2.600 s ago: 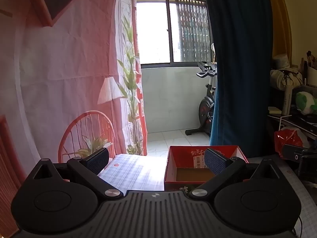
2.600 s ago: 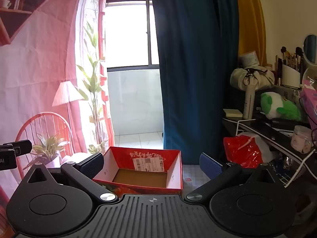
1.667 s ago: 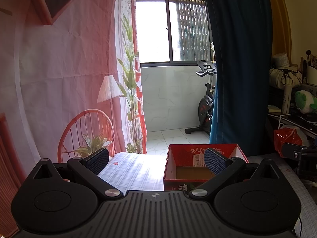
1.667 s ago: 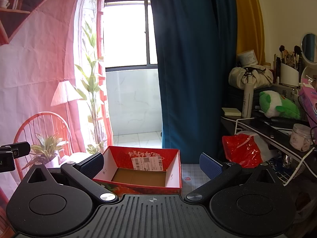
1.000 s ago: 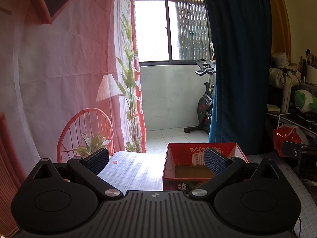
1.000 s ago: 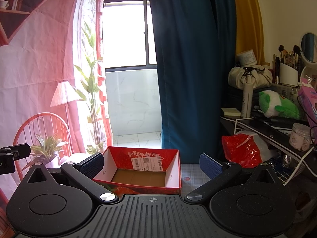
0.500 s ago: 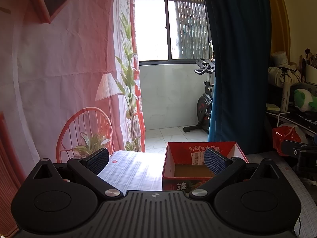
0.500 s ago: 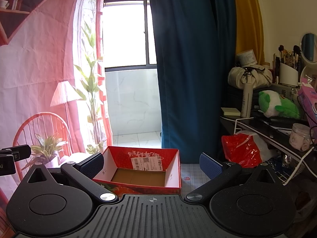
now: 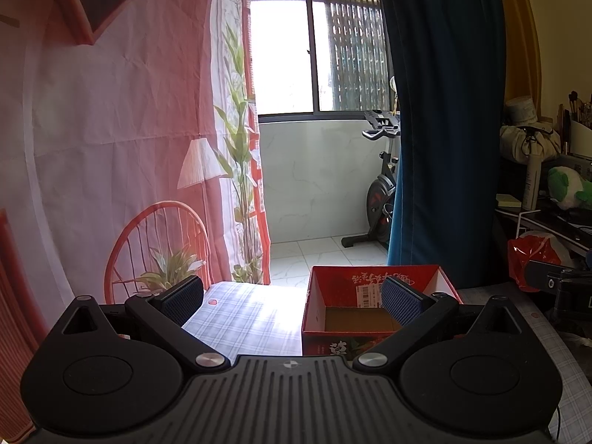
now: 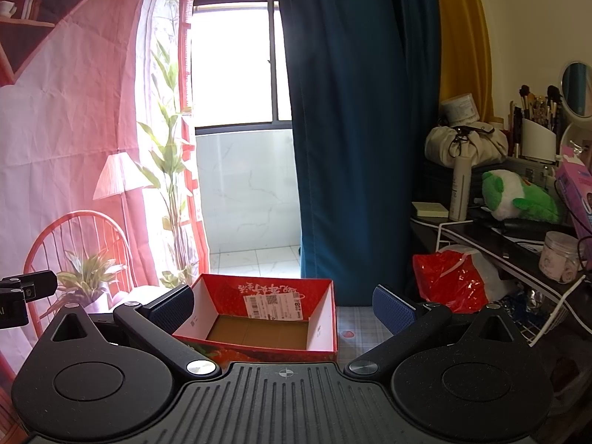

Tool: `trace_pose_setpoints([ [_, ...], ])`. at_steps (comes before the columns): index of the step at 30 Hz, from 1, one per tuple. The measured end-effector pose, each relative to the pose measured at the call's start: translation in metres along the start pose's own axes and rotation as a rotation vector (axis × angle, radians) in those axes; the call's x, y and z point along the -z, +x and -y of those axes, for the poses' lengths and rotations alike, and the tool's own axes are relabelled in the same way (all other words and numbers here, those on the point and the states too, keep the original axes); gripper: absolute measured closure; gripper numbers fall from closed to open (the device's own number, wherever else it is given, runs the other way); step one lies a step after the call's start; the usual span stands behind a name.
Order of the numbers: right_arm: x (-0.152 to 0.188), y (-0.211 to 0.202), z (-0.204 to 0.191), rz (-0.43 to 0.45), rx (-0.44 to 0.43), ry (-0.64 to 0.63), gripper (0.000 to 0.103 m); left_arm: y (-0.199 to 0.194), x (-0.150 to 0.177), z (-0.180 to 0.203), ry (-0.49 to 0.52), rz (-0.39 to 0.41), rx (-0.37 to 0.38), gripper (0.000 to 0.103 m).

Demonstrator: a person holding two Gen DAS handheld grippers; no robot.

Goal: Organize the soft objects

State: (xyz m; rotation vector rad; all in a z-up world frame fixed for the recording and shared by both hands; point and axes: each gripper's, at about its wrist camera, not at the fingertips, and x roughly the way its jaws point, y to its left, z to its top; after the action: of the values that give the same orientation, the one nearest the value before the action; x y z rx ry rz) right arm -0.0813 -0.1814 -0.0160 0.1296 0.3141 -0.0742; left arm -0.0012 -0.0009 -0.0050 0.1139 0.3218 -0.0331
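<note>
red box [image 10: 259,318] | open-topped, brown floor bare | upright on checked cloth | white barcode label inside far wall

Checked tabletop [image 9: 244,318] left of red box [image 9: 373,281] is bare, free passage. Box interior open from above. Right side crowded: red bag [image 10: 451,281], wire rack [image 10: 492,236], green plush [image 10: 518,199] block lower right of frame.

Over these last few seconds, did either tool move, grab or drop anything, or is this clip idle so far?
Nearly idle. The left view drifts a little, so the red box sits slightly lower and further left in its frame than before; the right view barely shifts. Nothing was gripped or released: the left tool and right tool stay open and empty, and the box is still empty on the checked cloth.
</note>
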Motion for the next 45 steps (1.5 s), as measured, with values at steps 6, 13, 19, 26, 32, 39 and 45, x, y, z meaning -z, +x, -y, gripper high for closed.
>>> trace_pose_setpoints([
  [6,0.000,0.000,0.000,0.000,-0.001,0.000,0.000,0.000,0.000,0.000,0.000,0.000,-0.001,0.000],
  [13,0.000,0.000,-0.001,0.001,0.000,0.001,0.000,0.000,0.000,0.000,-0.003,-0.001,-0.001,0.000],
  [19,-0.001,-0.001,0.003,-0.001,-0.001,0.004,0.000,0.002,-0.002,0.002,-0.001,-0.005,0.001,0.000],
  [26,0.017,0.004,0.019,0.056,-0.095,0.009,0.000,0.021,0.022,0.002,0.055,0.002,-0.019,0.000],
  [32,0.050,0.026,0.035,0.038,-0.131,0.068,0.000,0.048,0.050,-0.008,0.001,-0.067,0.031,0.000],
  [39,0.090,0.055,0.032,-0.075,-0.096,0.043,0.000,0.064,0.078,-0.006,0.023,-0.050,0.057,0.000],
  [45,0.123,0.075,0.012,-0.235,-0.084,-0.022,0.000,0.090,0.105,-0.014,-0.029,-0.209,0.175,0.000],
])
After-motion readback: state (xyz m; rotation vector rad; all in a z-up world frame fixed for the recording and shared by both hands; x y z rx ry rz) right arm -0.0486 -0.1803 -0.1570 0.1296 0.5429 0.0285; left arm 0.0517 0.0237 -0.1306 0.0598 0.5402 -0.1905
